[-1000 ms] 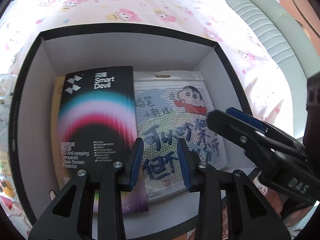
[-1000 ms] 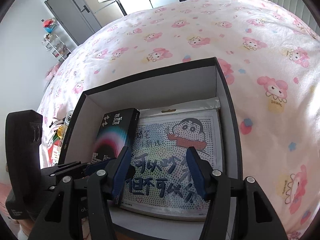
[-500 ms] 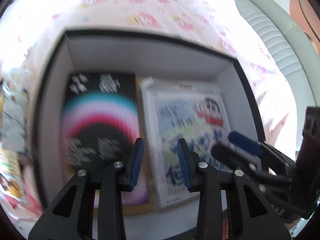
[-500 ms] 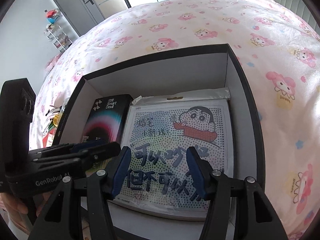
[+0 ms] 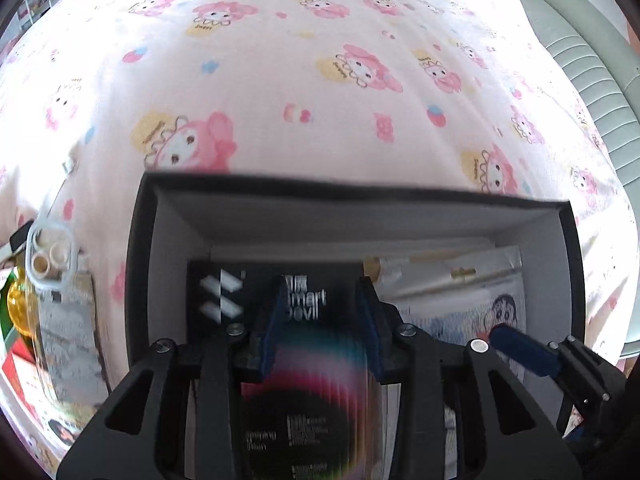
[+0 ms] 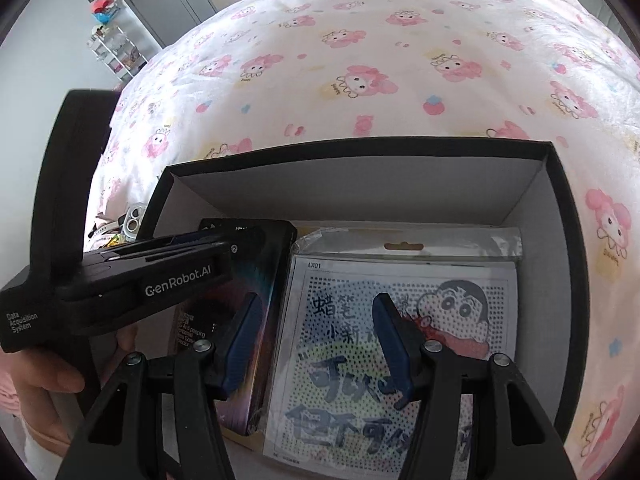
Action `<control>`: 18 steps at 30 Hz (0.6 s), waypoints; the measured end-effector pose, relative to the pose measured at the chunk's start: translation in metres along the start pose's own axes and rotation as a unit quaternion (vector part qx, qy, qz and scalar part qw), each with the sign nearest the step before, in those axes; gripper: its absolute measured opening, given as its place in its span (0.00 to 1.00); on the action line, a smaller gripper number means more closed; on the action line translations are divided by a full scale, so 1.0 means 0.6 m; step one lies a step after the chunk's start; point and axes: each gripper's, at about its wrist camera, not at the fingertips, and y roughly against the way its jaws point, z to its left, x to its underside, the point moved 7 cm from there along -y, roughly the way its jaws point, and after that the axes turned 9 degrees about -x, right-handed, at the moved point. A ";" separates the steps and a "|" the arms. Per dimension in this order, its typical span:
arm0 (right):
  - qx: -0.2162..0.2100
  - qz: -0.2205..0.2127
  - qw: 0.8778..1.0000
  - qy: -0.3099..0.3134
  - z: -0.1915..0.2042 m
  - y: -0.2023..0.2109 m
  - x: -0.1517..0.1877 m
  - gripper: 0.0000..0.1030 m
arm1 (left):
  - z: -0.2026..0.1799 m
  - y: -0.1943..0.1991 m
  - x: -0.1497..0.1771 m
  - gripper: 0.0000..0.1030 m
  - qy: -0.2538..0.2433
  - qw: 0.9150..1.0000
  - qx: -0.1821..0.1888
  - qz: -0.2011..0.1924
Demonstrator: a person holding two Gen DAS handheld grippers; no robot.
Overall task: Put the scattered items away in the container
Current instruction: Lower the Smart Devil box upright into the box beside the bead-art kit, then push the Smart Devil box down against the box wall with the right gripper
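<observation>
Clutter (image 5: 48, 320) still outside the box (image 5: 344, 216) is what the coming move turns on — a clear case, something yellow and flat packets lie on the bed (image 5: 320, 60) just beyond the box's left wall, to the left of the left gripper (image 5: 322, 326). Exactly what each piece is, the blur hides. Their pile seems to run along that wall, front to back.

Inside the box a black pack (image 6: 264, 320) and a cartoon sheet (image 6: 400, 340) lie flat side by side, long axes toward the far wall, the pack on the left.

Left gripper hangs over the pack, its jaws having just been opening, nothing between them. Right gripper (image 6: 316, 344) hovers over the seam between pack and sheet, jaws apart and empty. By my reading the left hand (image 6: 44, 392) is the nearer one, and it must clear the left wall to reach out. Bed beyond the far wall and to the right is open.
</observation>
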 end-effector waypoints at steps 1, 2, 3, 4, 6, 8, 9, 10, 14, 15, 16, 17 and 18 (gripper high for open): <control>0.000 0.006 1.000 -0.001 -0.002 -0.010 -0.005 0.52 | 0.003 -0.003 -0.005 0.35 -0.002 1.000 0.001 -0.004; 0.001 0.011 1.000 -0.002 -0.003 -0.018 -0.007 0.52 | 0.003 -0.007 -0.012 0.36 -0.005 1.000 0.002 -0.005; 0.003 0.016 1.000 -0.003 -0.005 -0.027 -0.009 0.52 | -0.002 -0.017 -0.018 0.36 -0.007 1.000 0.003 -0.003; 0.005 0.019 1.000 -0.005 -0.006 -0.034 -0.010 0.52 | -0.007 -0.049 -0.026 0.36 -0.008 1.000 0.002 0.000; 0.007 0.028 1.000 -0.009 -0.008 -0.048 -0.009 0.52 | -0.011 -0.071 -0.032 0.39 -0.012 1.000 0.000 0.015; 0.008 0.032 0.999 -0.009 -0.005 -0.056 -0.008 0.52 | -0.016 -0.081 -0.030 0.44 -0.028 0.999 -0.005 0.018; 0.009 0.033 0.999 -0.009 -0.004 -0.057 -0.008 0.53 | -0.018 -0.086 -0.028 0.45 -0.036 0.999 -0.014 0.016; 0.010 0.032 0.999 -0.009 -0.003 -0.058 -0.008 0.53 | -0.019 -0.089 -0.022 0.45 -0.039 0.999 -0.016 0.021; 0.018 0.032 0.999 -0.014 -0.002 -0.053 -0.003 0.53 | -0.017 -0.086 0.001 0.45 -0.036 0.999 0.011 0.035; 0.017 0.032 0.999 -0.016 -0.001 -0.051 0.001 0.53 | -0.017 -0.080 0.005 0.45 -0.038 0.999 0.014 0.028; 0.016 0.033 0.999 -0.018 0.001 -0.048 0.006 0.53 | -0.017 -0.074 0.009 0.45 -0.038 0.999 0.018 0.022; 0.015 0.033 0.999 -0.017 0.003 -0.043 0.011 0.53 | -0.017 -0.068 0.010 0.45 -0.033 0.999 0.026 0.017; 0.015 0.032 0.999 -0.015 0.005 -0.039 0.016 0.53 | -0.014 -0.059 0.012 0.45 -0.026 0.999 0.036 0.013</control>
